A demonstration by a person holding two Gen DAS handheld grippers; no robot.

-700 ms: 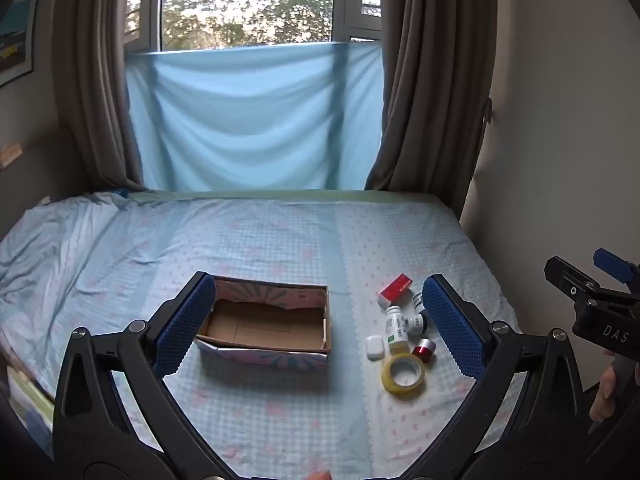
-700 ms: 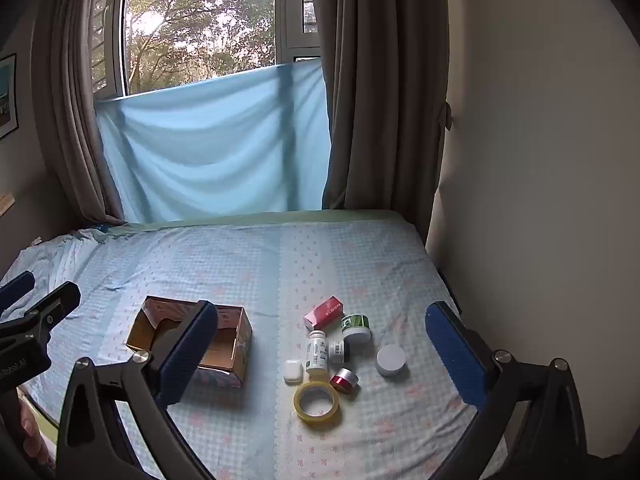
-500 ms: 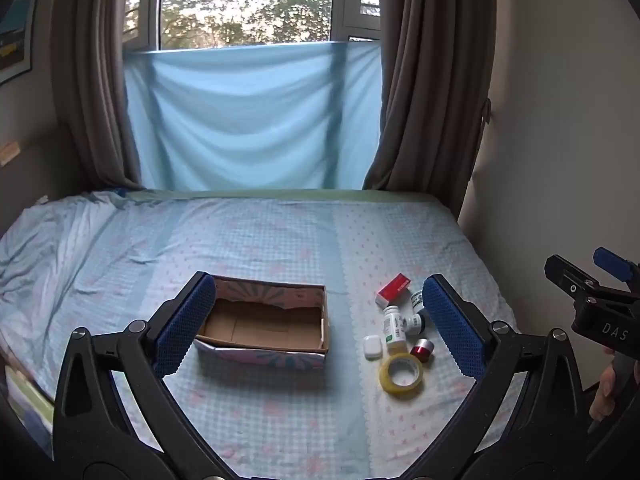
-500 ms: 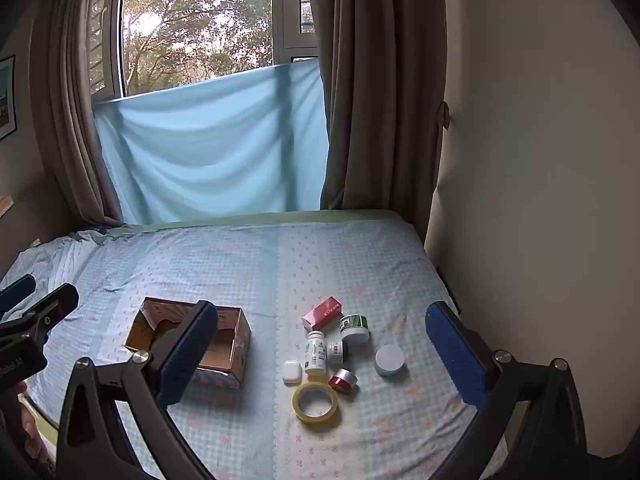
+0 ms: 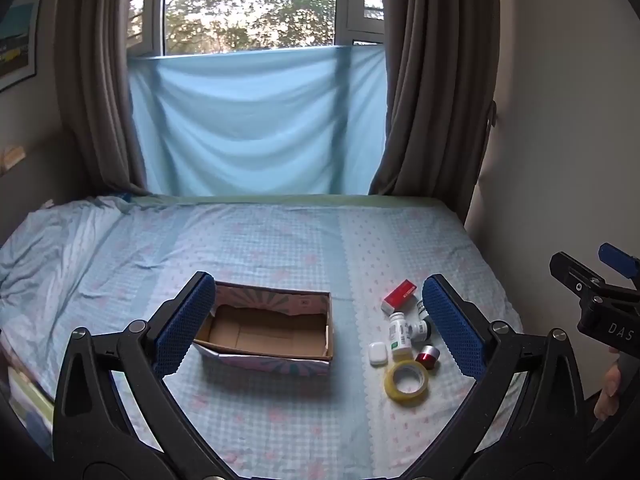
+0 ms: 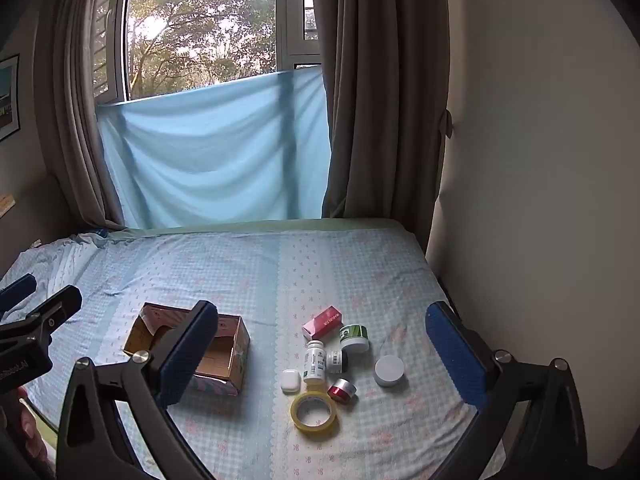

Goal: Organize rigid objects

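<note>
An open, empty cardboard box (image 5: 264,330) (image 6: 224,354) sits on the bed. To its right lies a cluster: a red carton (image 6: 322,322), a green-labelled jar (image 6: 354,338), a white bottle (image 6: 314,362), a smaller white bottle (image 6: 335,361), a white earbud case (image 6: 290,381), a red cap (image 6: 342,390), a tape roll (image 6: 314,412) and a white round lid (image 6: 389,370). My left gripper (image 5: 318,332) is open and empty above the bed's near edge, in front of the box. My right gripper (image 6: 320,356) is open and empty, above and in front of the cluster.
The bed (image 5: 280,240) carries a light blue checked sheet, rumpled at the far left. A wall (image 6: 540,200) runs close along the bed's right side. Curtains and a window with blue cloth (image 5: 256,120) stand behind the bed.
Both grippers have risen slightly, so the box and the cluster sit a little lower in view. Both stay open. Nothing on the bed has moved.
</note>
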